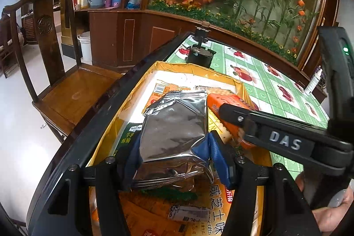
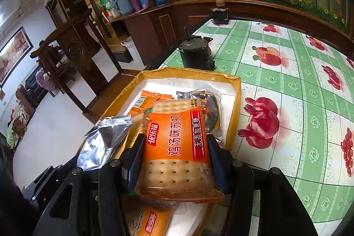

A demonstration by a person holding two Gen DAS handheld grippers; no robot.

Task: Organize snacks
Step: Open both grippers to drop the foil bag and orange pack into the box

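The left gripper (image 1: 174, 160) is clamped on a silver packet (image 1: 174, 132); the right gripper (image 2: 174, 160) is clamped on an orange cracker packet (image 2: 177, 147). Both packets are above the yellow box (image 2: 234, 116) of snacks on the table (image 2: 287, 92).

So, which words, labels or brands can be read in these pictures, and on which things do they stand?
"DAS": on the black arm of the right tongs.
"优乐福", "鸡汤味苏打", "无添加蔗糖": on the orange cracker packet held in the right tongs.
"咸芝士味": on the yellow biscuit packet in the yellow cardboard box.
The silver foil packet in the left tongs shows no text.
Barcodes and other small print: too small to read.
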